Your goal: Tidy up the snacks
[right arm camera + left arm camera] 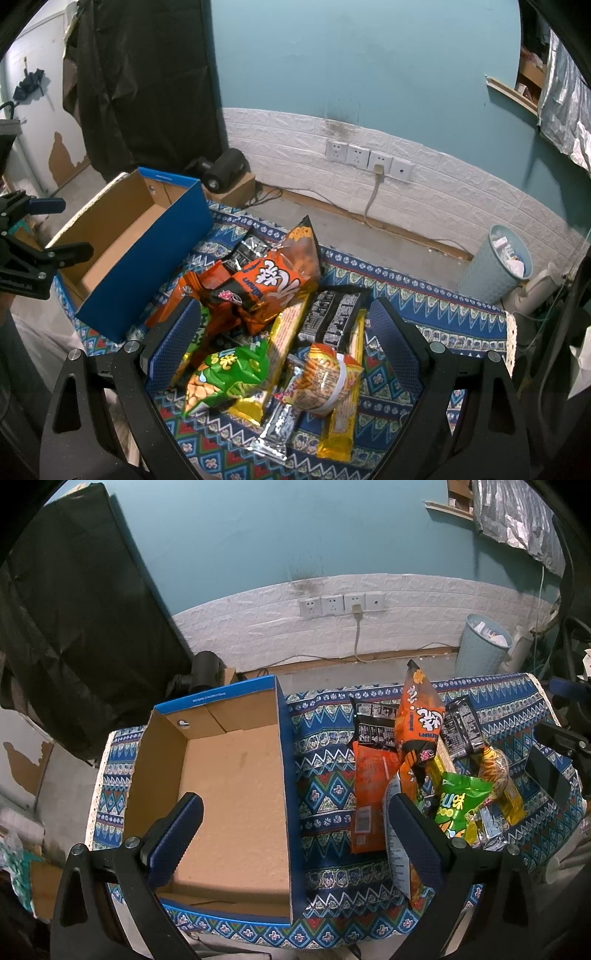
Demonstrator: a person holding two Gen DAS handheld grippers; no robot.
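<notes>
Snacks heaped on the patterned cloth (pixel 325 775), cardboard box (pixel 229 786) empty beside them.
Your left gripper (pixel 295 834) hangs spread wide over the box's right wall; your right gripper (pixel 284 339) gapes wide above the snack pile (pixel 266 317), gripping nothing.

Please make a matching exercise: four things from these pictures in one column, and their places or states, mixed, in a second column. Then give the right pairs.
1. cardboard box
2. big orange snack bag
3. green snack bag
4. waste bin

A. on top of the snack pile
B. on the floor by the wall
C. empty, beside the pile
D. near the front of the pile, between the right gripper's open jaws

Pairs: 1-C, 2-A, 3-D, 4-B
</notes>
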